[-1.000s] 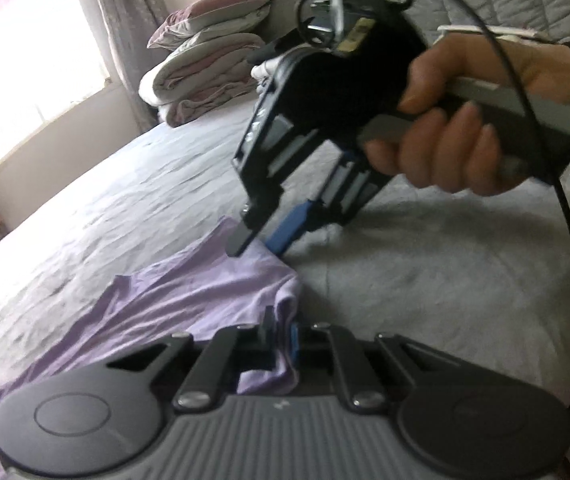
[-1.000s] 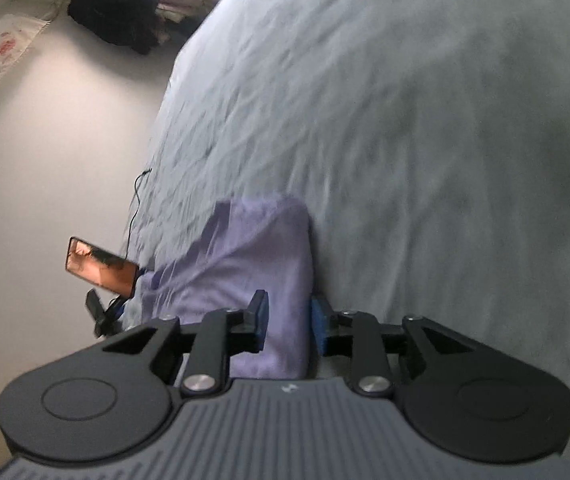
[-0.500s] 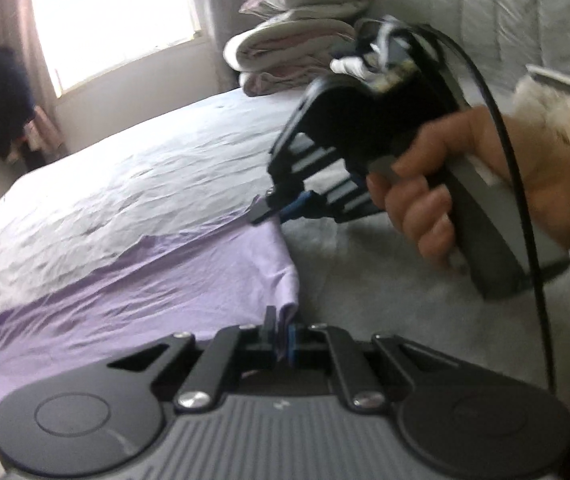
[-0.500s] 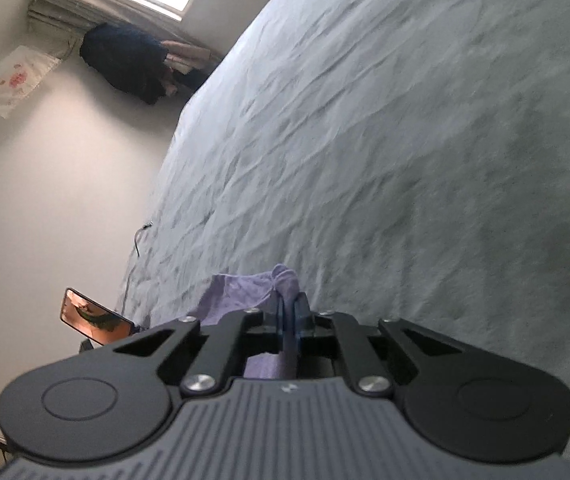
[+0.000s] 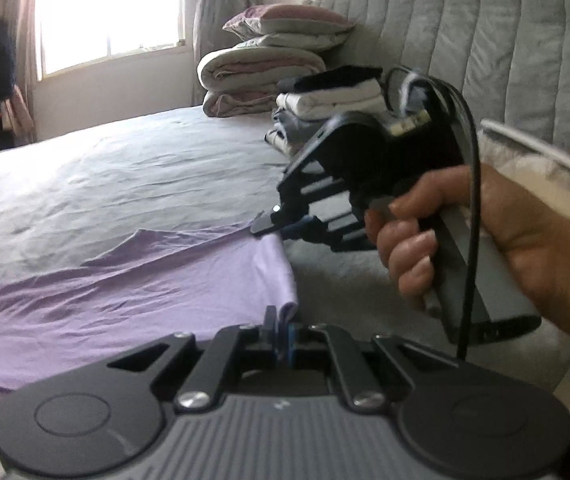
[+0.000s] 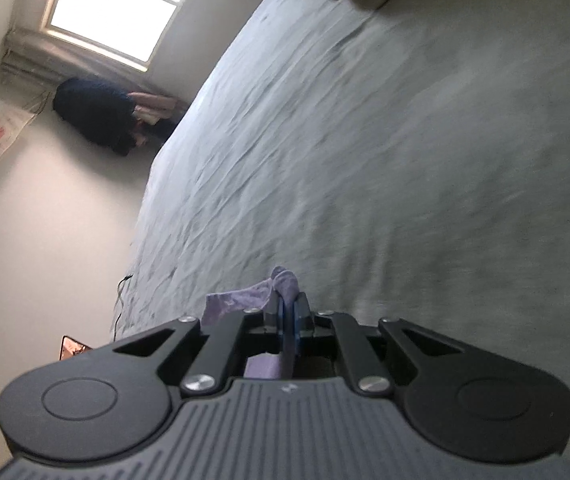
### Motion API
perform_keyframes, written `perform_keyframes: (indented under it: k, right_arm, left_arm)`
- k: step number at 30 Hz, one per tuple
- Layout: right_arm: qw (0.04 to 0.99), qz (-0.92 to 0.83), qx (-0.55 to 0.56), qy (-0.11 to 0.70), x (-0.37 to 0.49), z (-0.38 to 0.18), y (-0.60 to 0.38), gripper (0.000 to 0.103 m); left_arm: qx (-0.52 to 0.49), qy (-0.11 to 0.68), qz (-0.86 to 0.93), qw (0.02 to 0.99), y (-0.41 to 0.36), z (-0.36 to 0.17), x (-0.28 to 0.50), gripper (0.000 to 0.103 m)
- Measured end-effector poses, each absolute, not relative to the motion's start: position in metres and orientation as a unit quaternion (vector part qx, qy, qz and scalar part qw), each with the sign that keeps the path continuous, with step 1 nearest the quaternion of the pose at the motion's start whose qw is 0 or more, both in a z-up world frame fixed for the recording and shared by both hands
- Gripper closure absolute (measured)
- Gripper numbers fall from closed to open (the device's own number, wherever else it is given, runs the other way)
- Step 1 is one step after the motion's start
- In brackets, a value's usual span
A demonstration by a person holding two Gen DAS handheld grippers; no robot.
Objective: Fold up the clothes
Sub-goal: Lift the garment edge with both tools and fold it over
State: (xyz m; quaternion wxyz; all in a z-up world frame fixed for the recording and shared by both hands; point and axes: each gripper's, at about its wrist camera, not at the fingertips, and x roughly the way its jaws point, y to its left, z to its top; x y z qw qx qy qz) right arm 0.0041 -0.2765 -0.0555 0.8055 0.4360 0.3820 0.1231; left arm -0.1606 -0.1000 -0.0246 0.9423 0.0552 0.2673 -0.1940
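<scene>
The right gripper [image 6: 287, 320], open around the shirt [image 5: 125, 296] a second ago, is now closed on its edge; the shirt is drawn flatter across the bed [image 5: 125, 176].

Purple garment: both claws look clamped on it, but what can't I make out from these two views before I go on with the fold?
- Purple garment, left wrist view: its far end runs off the left edge and the left claw housing hides the near part, so its type is unclear.
- Right wrist view: only a bunched tuft shows above the right claw; the housing hides the rest.
- Right wrist view: the bedsheet is motion-blurred.
</scene>
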Motion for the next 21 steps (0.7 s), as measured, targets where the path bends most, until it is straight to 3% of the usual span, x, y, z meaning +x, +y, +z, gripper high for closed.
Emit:
perform_keyframes:
  k: [21]
  right_arm:
    - [0.833,0.141,0.375,0.382,0.04,0.005,-0.18,0.096]
  left_arm:
    - [-0.205,0.224,-0.114,0.946,0.036,0.0,-0.14,0.1]
